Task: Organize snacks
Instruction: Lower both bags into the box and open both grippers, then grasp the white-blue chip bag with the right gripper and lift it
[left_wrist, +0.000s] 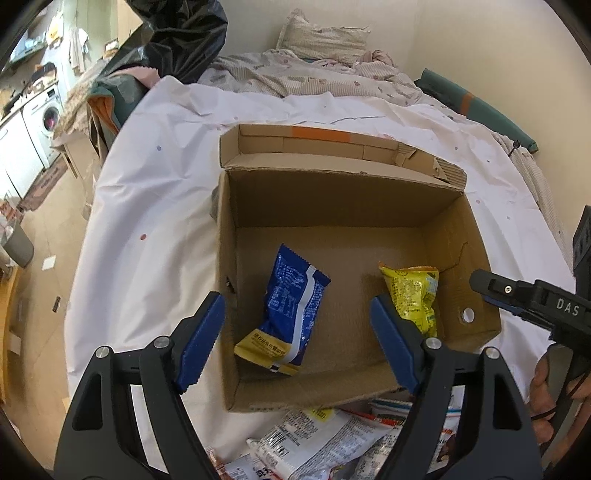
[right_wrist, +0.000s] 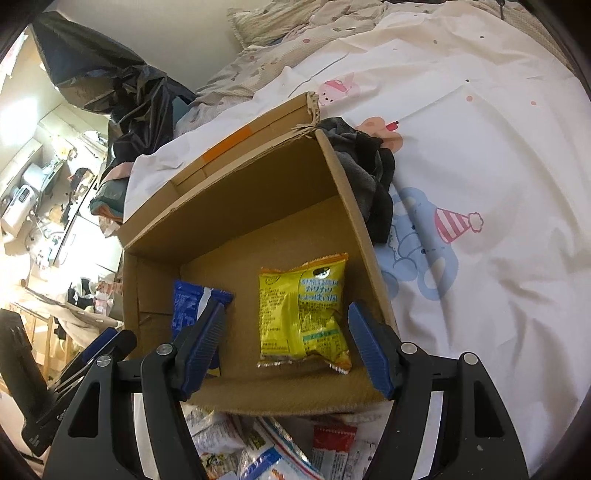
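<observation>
An open cardboard box (left_wrist: 461, 236) (right_wrist: 365, 236) sits on the white bedsheet. A blue snack packet (left_wrist: 291, 306) (right_wrist: 188, 306) lies on the box floor at the left. A yellow snack packet (left_wrist: 413, 295) (right_wrist: 303, 314) lies at the right. My left gripper (left_wrist: 297, 332) is open and empty, hovering above the box's near edge over the blue packet. My right gripper (right_wrist: 286, 339) is open and empty above the yellow packet; it also shows in the left wrist view (left_wrist: 517, 295). A pile of loose snack packets (left_wrist: 325, 439) (right_wrist: 273, 450) lies just in front of the box.
A dark cloth (right_wrist: 369, 173) lies against the box's right wall. A crumpled duvet and pillow (left_wrist: 325, 44) lie at the bed's head. A black plastic bag (left_wrist: 184, 33) sits at the far left. The bed's left edge drops to the floor (left_wrist: 48, 280).
</observation>
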